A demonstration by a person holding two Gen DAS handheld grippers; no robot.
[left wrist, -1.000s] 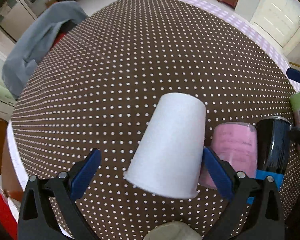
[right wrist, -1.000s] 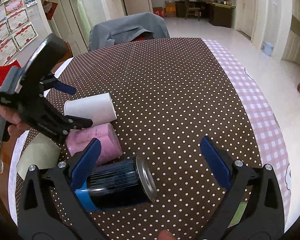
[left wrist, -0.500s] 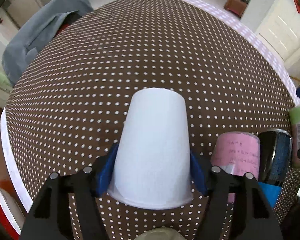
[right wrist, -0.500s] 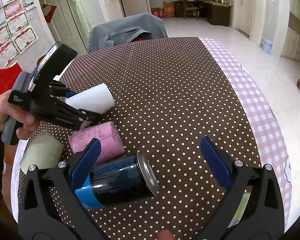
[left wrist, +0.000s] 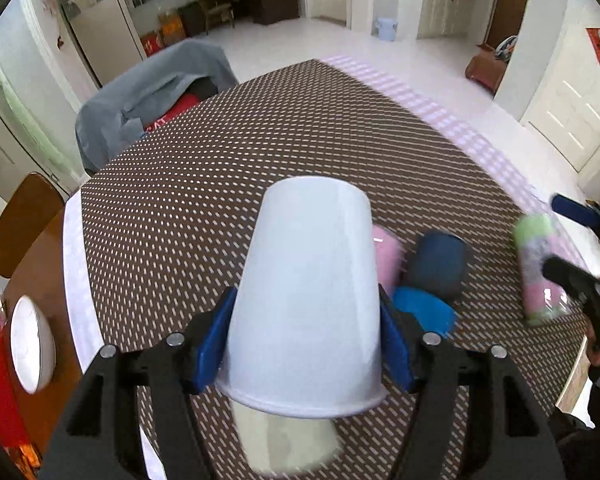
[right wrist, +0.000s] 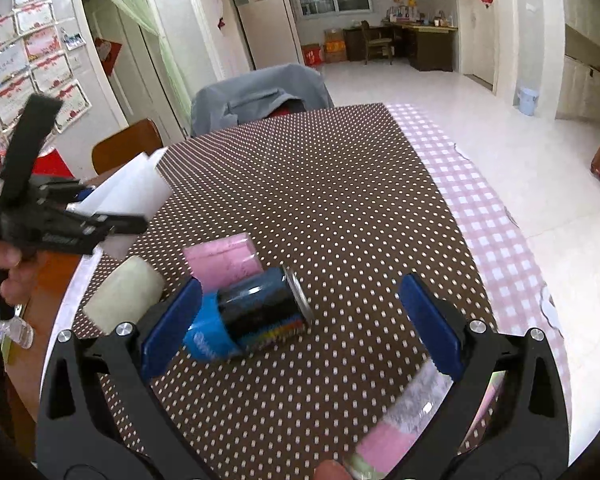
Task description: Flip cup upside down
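My left gripper (left wrist: 304, 340) is shut on a white paper cup (left wrist: 308, 292), its blue pads pressed on both sides near the rim. The cup is lifted off the brown dotted table (left wrist: 220, 184), closed base pointing away from me and tilted up. In the right wrist view the cup (right wrist: 132, 192) hangs in the left gripper (right wrist: 60, 224) above the table's left edge. My right gripper (right wrist: 300, 324) is open and empty, hovering over the table (right wrist: 340, 200).
A pink roll (right wrist: 224, 260), a dark can with a blue end (right wrist: 252, 316) and a pale cream cylinder (right wrist: 124, 296) lie on the table. A pink-green packet (right wrist: 404, 436) lies near the right fingers. A chair with a grey jacket (right wrist: 256, 92) stands at the far end.
The left gripper closed on the cup, then lifted it off the table and tilted it upward. The right gripper rose and pulled back a little, still open.
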